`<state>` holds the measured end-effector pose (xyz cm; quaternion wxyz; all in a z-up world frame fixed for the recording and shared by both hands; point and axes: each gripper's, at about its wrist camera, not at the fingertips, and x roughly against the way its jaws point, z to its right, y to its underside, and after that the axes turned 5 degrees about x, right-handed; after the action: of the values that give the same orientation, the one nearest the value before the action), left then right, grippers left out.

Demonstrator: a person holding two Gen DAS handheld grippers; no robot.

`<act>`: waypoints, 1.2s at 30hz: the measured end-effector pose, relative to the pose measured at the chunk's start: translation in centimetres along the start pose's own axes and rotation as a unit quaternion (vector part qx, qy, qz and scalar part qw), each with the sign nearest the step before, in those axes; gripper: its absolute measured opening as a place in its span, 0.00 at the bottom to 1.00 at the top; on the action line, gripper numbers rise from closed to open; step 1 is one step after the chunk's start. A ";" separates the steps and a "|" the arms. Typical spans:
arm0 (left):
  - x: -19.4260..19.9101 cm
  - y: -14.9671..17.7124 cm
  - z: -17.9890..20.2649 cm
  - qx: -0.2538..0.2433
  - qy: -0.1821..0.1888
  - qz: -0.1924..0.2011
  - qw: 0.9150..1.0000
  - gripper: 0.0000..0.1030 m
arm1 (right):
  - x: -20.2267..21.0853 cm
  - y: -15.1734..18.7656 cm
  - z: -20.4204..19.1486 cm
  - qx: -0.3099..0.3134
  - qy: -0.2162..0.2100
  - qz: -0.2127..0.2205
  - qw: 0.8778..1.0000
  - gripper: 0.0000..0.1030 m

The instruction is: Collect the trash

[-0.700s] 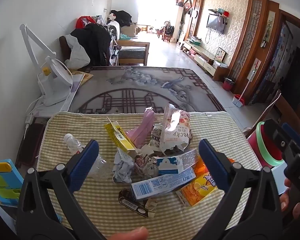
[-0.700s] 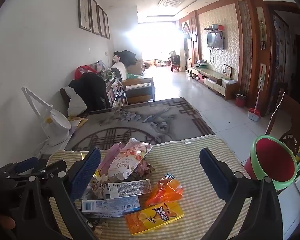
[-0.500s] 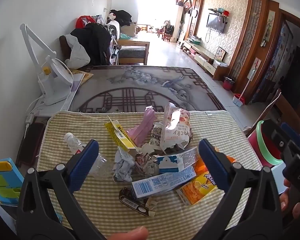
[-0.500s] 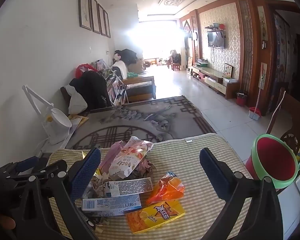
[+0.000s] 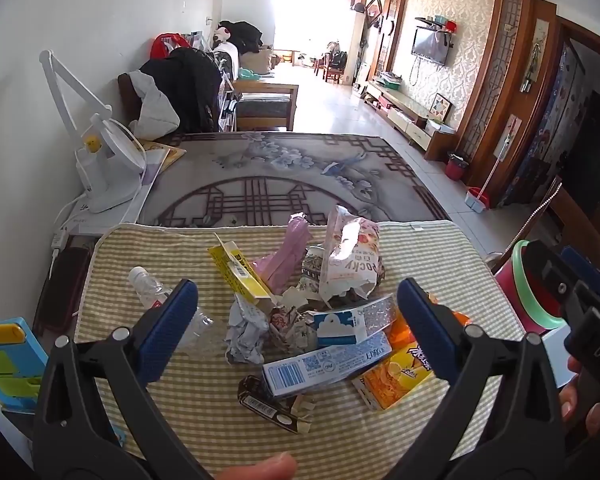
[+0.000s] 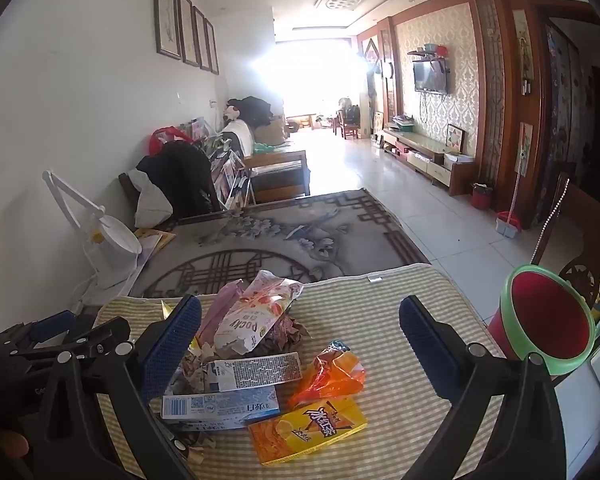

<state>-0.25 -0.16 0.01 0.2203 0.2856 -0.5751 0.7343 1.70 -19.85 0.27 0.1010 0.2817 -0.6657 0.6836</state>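
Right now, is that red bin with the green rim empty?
Looks empty: the red bin tilts toward the right wrist camera, showing only bare red inside; its very bottom is hidden.

Yellow-and-white checked cloth (image 5: 148,408), orange carton (image 6: 308,430), pink wrapper (image 5: 286,258), red bucket (image 6: 546,330) with green rim.

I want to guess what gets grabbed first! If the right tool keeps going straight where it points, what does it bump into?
Probably the orange crinkly wrapper: it lies centred between the open right tool, though depth is uncertain.
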 end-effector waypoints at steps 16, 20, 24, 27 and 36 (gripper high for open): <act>-0.2 0.0 -0.9 0.007 -0.006 -0.002 1.000 0.95 | -0.5 0.0 0.4 0.001 -0.002 -0.014 1.000 0.93; -0.3 -0.1 -0.9 0.009 -0.011 0.000 1.000 0.95 | -0.5 0.0 0.8 -0.006 0.002 -0.014 1.000 0.93; -0.3 -0.2 -0.9 0.013 -0.016 0.004 1.000 0.95 | -0.3 0.0 1.2 -0.012 0.008 -0.011 1.000 0.93; -0.2 -0.3 -0.9 0.013 -0.017 0.005 1.000 0.95 | -0.1 -0.1 1.4 -0.015 0.012 -0.009 1.000 0.93; -0.1 -0.1 -1.2 0.018 -0.015 0.004 1.000 0.95 | 0.0 -0.1 1.6 -0.016 0.015 -0.009 1.000 0.93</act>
<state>-0.32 1.00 -0.14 0.2031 0.2983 -0.5663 0.7410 2.14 -21.35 0.32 0.1218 0.2761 -0.6720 0.6762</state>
